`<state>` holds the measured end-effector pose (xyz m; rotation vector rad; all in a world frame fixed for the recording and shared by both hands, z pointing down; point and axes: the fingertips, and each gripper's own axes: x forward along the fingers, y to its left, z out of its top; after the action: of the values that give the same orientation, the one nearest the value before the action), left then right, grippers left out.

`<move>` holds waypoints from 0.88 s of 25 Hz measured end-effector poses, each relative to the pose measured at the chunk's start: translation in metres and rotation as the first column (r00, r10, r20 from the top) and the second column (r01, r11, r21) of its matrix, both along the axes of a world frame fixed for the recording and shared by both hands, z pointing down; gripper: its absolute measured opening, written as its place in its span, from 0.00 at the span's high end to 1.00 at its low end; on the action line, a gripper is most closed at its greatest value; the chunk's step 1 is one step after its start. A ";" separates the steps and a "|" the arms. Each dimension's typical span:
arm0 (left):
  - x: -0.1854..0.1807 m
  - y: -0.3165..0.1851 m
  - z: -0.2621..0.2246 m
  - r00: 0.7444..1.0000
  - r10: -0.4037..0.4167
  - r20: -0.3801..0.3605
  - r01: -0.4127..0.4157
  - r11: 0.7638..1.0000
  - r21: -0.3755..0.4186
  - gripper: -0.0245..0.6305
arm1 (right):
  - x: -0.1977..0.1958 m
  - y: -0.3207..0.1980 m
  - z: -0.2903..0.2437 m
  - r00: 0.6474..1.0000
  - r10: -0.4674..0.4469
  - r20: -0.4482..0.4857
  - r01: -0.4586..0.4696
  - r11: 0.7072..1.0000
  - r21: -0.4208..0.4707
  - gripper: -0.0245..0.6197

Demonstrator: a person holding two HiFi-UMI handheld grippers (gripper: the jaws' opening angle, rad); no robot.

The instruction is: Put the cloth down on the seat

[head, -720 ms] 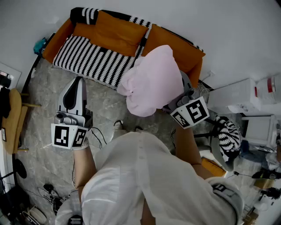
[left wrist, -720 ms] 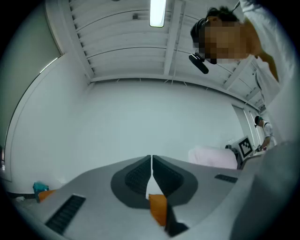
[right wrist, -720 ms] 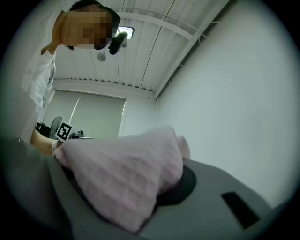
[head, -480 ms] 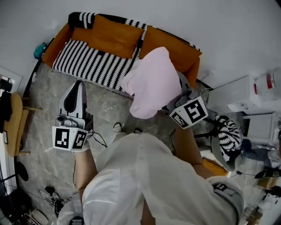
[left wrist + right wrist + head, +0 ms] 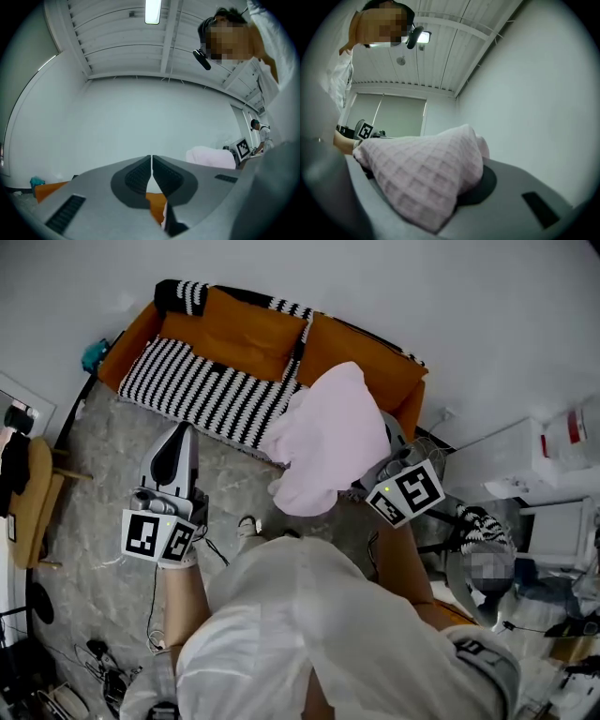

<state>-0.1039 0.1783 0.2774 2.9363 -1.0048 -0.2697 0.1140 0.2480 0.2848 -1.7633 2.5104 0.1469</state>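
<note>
The pink waffle-weave cloth (image 5: pixel 328 442) hangs bunched near the centre of the head view, lifted off every surface, in front of the right half of the orange sofa (image 5: pixel 361 357) and not touching its seat. In the right gripper view the cloth (image 5: pixel 422 173) fills the lower middle, draped over the one jaw and pinched against the dark pad of the other, so the right gripper (image 5: pixel 454 190) is clamped on it with a fold of fabric between the jaws. In the head view most of that gripper is hidden under the cloth, and only its marker cube (image 5: pixel 408 493) shows just right of centre. The left gripper (image 5: pixel 180 435) hovers at the left of centre above the grey marbled floor (image 5: pixel 103 465), pointing toward the sofa. In its own view its two ribbed pads (image 5: pixel 138 176) are pressed together with only a thin slit between them and nothing in it, and the cloth shows as a pale lump at the middle right. Behind the cloth, in the upper part of the head view, a black-and-white striped cover (image 5: pixel 202 390) lies over the sofa's left seat, with an orange back cushion (image 5: pixel 248 329) above it. The person's white shirt (image 5: pixel 319 624) takes up the lower middle of the frame. A wooden chair (image 5: pixel 28 502) stands at the left edge, and a small teal object (image 5: pixel 94 354) sits by the sofa's left arm.
</note>
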 end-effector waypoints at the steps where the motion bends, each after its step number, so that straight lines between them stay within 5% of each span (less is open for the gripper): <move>1: 0.001 0.000 0.001 1.000 -0.001 0.001 0.001 1.000 -0.004 0.93 | 0.002 -0.001 0.004 1.000 -0.004 0.005 0.004 1.000 -0.015 0.87; 11: -0.008 -0.032 0.027 0.999 -0.040 0.019 0.041 0.997 -0.061 0.93 | -0.009 -0.046 0.036 0.996 -0.077 0.050 0.082 0.989 -0.120 0.87; 22: -0.034 -0.167 0.038 0.998 -0.061 0.032 0.063 0.996 -0.059 0.92 | -0.038 -0.191 0.032 0.987 -0.139 0.082 0.149 0.981 -0.127 0.87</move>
<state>-0.1377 0.0115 0.3157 2.8673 -1.0888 -0.1940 0.0755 0.0569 0.3164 -1.5896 2.6378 -0.0930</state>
